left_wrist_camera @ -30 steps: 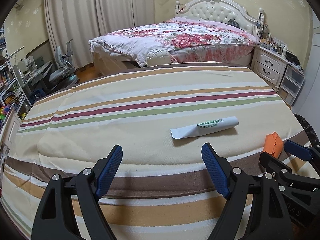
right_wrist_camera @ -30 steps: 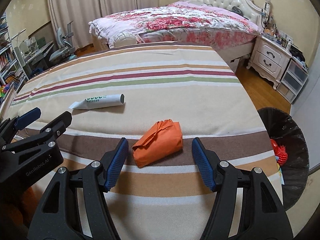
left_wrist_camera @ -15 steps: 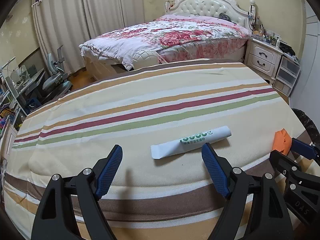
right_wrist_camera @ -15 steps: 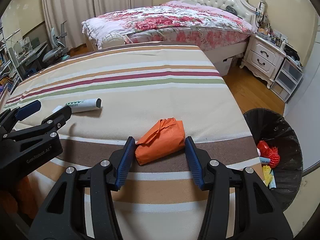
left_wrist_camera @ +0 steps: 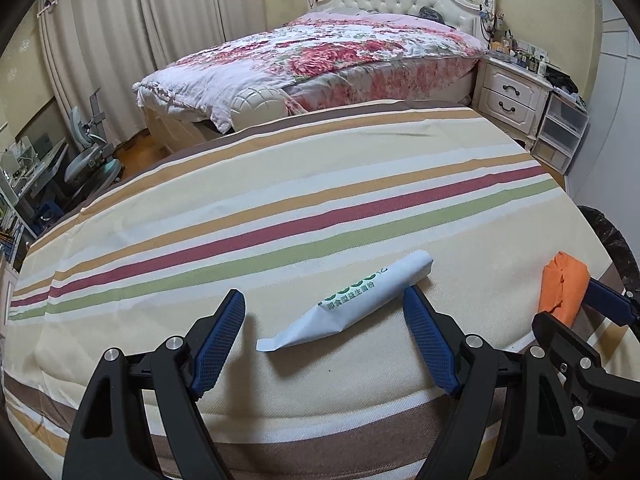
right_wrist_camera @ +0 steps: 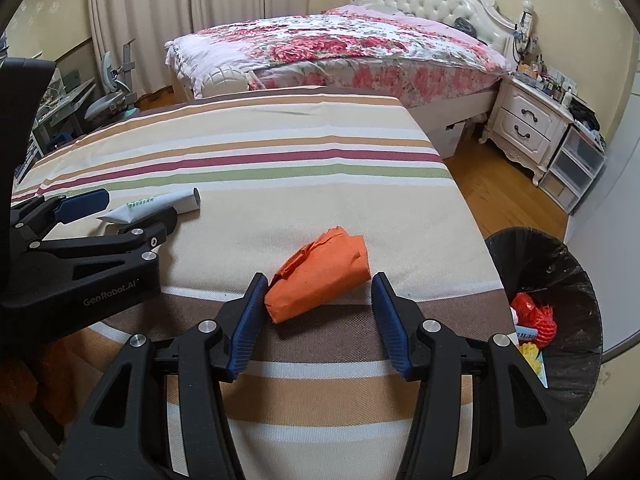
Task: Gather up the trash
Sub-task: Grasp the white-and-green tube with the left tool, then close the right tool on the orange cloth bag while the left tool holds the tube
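A white paper tube with green print (left_wrist_camera: 360, 300) lies on the striped table (left_wrist_camera: 280, 200). My left gripper (left_wrist_camera: 324, 340) is open, its blue pads on either side of the tube's near end, not touching. An orange crumpled wrapper (right_wrist_camera: 320, 276) lies near the table's right edge. My right gripper (right_wrist_camera: 318, 324) is open around it, the left pad at its near corner, the right pad a little apart. The wrapper (left_wrist_camera: 562, 286) and the right gripper's fingers (left_wrist_camera: 608, 300) show at the right of the left wrist view. The left gripper (right_wrist_camera: 116, 216) and tube (right_wrist_camera: 160, 206) show at the left of the right wrist view.
A black-lined trash bin (right_wrist_camera: 560, 304) with red and yellow trash stands on the floor just right of the table. Beyond the table are a floral bed (right_wrist_camera: 340, 52), white nightstand (right_wrist_camera: 528, 120), plastic drawers (right_wrist_camera: 576, 168) and a desk chair (left_wrist_camera: 92, 152).
Both grippers moved forward. The left gripper now straddles the tube, which sat ahead of it before. The right gripper's jaws narrowed from wide to close around the orange wrapper.
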`<state>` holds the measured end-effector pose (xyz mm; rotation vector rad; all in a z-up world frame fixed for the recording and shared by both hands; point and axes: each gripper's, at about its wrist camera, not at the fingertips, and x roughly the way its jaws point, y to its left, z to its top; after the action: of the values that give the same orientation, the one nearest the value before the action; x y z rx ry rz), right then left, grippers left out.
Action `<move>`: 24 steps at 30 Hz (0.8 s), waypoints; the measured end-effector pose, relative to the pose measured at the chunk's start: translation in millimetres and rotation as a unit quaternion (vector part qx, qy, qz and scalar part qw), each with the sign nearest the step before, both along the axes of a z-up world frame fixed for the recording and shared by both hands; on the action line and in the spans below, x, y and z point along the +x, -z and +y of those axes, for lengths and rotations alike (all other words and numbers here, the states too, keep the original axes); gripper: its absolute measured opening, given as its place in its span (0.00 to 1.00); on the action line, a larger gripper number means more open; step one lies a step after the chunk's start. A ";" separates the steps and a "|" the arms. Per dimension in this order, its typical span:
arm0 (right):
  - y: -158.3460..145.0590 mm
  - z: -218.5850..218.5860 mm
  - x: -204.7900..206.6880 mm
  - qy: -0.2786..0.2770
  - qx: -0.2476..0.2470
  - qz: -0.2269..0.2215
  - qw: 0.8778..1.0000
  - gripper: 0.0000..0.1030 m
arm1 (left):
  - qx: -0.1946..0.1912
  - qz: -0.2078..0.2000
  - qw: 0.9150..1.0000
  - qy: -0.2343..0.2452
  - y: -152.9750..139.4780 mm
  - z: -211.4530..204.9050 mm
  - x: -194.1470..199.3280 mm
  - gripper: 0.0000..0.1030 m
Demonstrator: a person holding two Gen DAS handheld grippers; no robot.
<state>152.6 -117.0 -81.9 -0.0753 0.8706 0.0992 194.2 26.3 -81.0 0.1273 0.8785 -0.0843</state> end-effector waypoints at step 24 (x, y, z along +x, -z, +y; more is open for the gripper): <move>1.3 -0.1 -0.5 0.000 0.001 -0.001 1.000 0.51 | -0.042 0.000 0.999 0.010 -3.0 13.1 -35.3 0.23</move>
<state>152.1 -117.2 -83.2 -0.0742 0.8684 0.0999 158.8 39.4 -77.9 0.0583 0.8727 -0.1391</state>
